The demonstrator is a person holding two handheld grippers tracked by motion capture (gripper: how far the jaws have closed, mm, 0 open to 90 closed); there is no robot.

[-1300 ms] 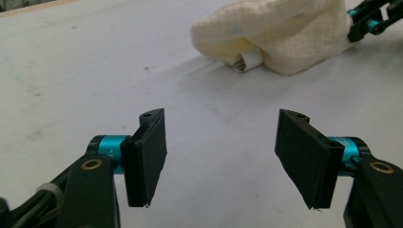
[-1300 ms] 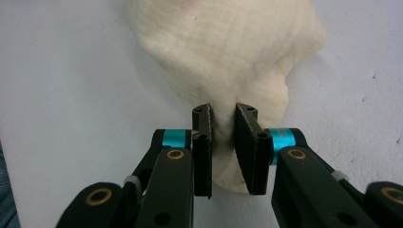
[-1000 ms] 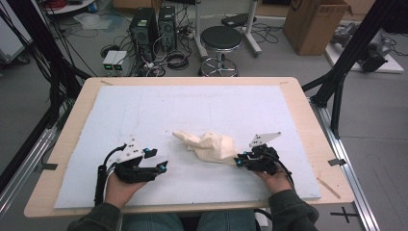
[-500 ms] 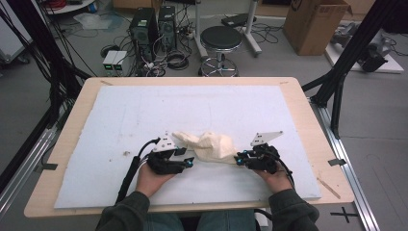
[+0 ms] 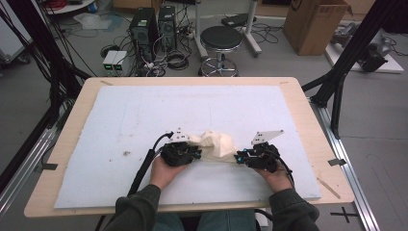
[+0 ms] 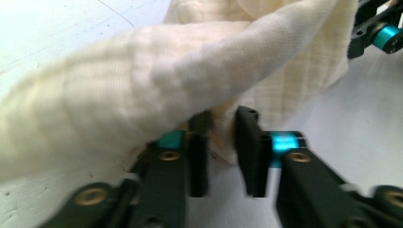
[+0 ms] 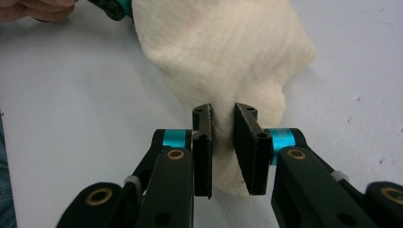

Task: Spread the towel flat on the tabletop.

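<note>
- Two tools sit at the cloth [image 5: 217, 144], one at each end of it, in the high view.
- Left of the cloth, the left tool [image 5: 192, 155] is held in a hand [image 5: 163, 172] that reaches in from the near edge of the worktop [image 5: 308, 115].
- The left tool's jaws have just been closing; in the left gripper view they pinch a fold of the cloth [image 6: 190, 76] between them, with more cloth draped over the left jaw.
- A black cable [image 5: 144, 166] trails from the left tool back toward the person, left of the cloth.
- The cloth is cream, bunched into a low heap, and lies on the pale sheet [image 5: 144, 115] that covers the worktop, near the sheet's near edge.
- Right of the cloth, the right tool [image 5: 239, 158] rests in the other hand [image 5: 279, 178].
- In the right gripper view the right tool [image 7: 223, 142] pinches the cloth's [image 7: 223, 52] near edge between its black jaws; the cloth spreads away from them over the sheet.
- Beyond the cloth in that view, the left tool's teal tip [image 7: 119, 7] touches its far corner.
</note>
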